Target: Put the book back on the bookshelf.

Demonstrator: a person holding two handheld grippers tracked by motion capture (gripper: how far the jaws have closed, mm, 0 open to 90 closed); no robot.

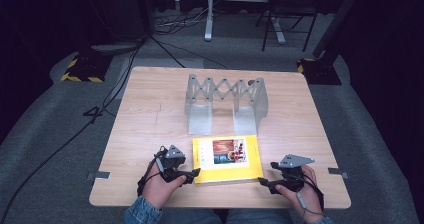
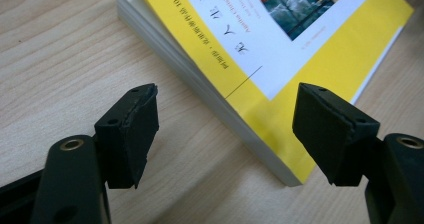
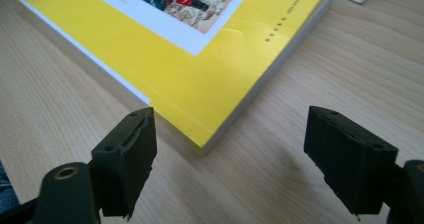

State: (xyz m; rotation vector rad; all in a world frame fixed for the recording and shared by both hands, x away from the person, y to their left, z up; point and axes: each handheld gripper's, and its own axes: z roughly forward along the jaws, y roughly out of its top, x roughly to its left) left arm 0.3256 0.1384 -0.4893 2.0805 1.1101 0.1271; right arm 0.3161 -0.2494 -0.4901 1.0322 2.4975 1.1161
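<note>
Two grippers flank book [image 1: 228, 160] at worktop's near edge | left gripper [image 1: 194, 174], right gripper [image 1: 262, 182]: jaws wide, empty; each at a near corner | long axis runs toward far edge

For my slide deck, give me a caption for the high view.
Two open grippers, left and right, flank a yellow book before a grey rack.

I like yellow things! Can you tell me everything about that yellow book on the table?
The yellow book is a thick paperback lying flat and closed on the wooden table, cover up. The cover has a white panel with a colourful picture and dark printed lettering. Its page edges look white. It sits near the person's edge, just in front of a grey metal rack. The left claw and right claw are open at its near corners, not gripping it.
</note>
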